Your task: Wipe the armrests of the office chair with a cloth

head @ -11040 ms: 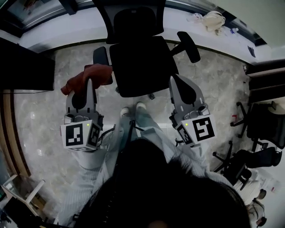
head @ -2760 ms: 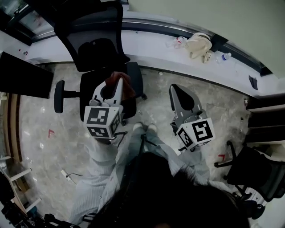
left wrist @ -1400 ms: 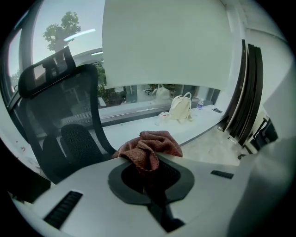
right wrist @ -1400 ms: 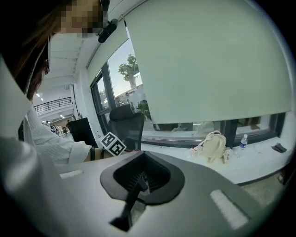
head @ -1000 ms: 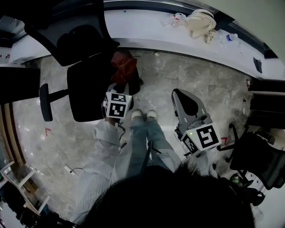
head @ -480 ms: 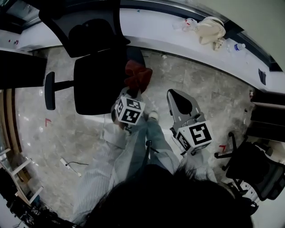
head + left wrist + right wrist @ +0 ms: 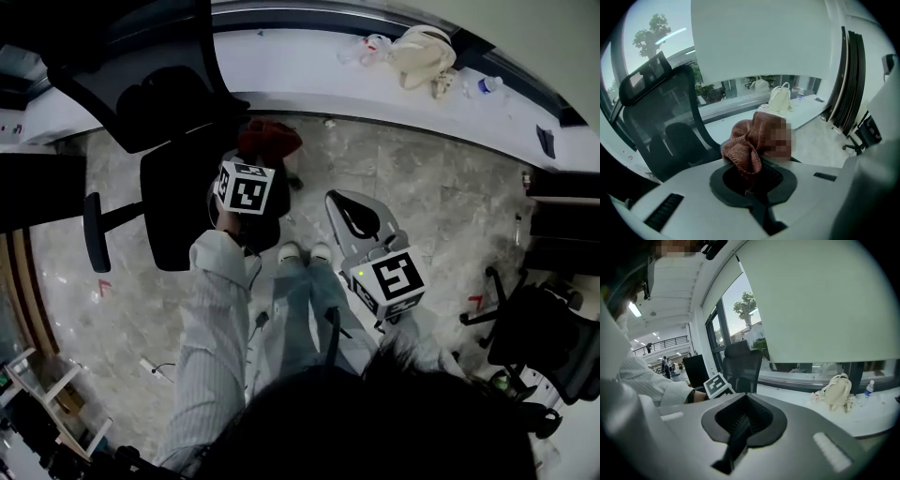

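Observation:
A black office chair [image 7: 169,197] stands at the left of the head view, its left armrest [image 7: 93,232] out to the side. My left gripper [image 7: 260,157] is shut on a bunched red-brown cloth [image 7: 269,139] at the chair's right side; the armrest there is mostly hidden under the gripper. In the left gripper view the cloth [image 7: 749,143] sticks up from the closed left gripper [image 7: 753,174], with the chair's mesh backrest [image 7: 670,122] behind it. My right gripper [image 7: 345,204] hovers over the floor, apart from the chair, and in its own view the right gripper [image 7: 740,423] is shut on nothing.
A white window ledge [image 7: 309,66] runs along the far side with a cream bag [image 7: 422,52] and a bottle [image 7: 483,84]. Another black chair [image 7: 548,342] stands at the right, a dark desk [image 7: 37,187] at the left. The person's feet [image 7: 305,253] are on the marble floor.
My left gripper has moved farther from the person with the cloth, along the chair's right side. My right gripper has shifted slightly left and stays shut.

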Motion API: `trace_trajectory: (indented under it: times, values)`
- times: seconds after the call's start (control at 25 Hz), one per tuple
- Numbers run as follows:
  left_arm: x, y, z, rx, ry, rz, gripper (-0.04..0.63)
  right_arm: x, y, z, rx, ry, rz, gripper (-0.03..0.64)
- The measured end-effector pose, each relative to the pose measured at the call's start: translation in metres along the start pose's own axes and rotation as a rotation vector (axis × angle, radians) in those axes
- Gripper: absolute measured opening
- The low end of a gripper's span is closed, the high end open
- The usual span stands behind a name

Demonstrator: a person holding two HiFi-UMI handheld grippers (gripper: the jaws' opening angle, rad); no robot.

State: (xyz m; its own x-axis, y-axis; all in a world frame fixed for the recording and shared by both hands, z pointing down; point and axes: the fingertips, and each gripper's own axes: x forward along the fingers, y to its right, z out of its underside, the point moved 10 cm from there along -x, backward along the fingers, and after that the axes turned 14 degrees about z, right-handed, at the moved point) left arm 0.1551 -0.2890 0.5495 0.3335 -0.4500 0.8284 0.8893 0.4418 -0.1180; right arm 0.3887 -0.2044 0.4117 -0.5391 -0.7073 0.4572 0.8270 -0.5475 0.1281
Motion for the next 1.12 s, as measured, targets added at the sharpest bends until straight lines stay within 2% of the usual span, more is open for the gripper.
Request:
trace_trajectory:
  times: [0.16,0.32,0.48,0.68,0.84,1.0,1.12]
  values:
    - [0.004,-0.006,-0.009,-0.017,-0.010,-0.032,0.012,-0.003,0.006,0.005,0.025,-0.011,-0.004,0.002]
    - [-0.012,0.012,0.011,-0.018,-0.004,-0.032,0.012,-0.008,0.006,0.005,0.038,-0.010,-0.003,0.002]
    - [-0.036,0.043,0.036,0.014,-0.014,0.017,0.012,-0.015,0.002,0.003,0.054,0.004,-0.011,0.002]
    - [-0.065,0.090,0.070,0.003,-0.004,0.096,0.012,-0.026,-0.007,0.003,0.074,0.024,-0.010,0.002]
    - [-0.079,0.116,0.091,-0.018,-0.009,0.117,0.012,-0.034,-0.018,0.005,0.077,0.035,-0.024,0.002]
    - [-0.078,0.115,0.095,-0.017,-0.007,0.118,0.012,-0.038,-0.027,0.009,0.084,0.022,-0.033,0.002]
    - [-0.079,0.097,0.085,-0.054,0.033,0.117,0.012,-0.036,-0.026,0.013,0.083,0.008,-0.032,0.002]
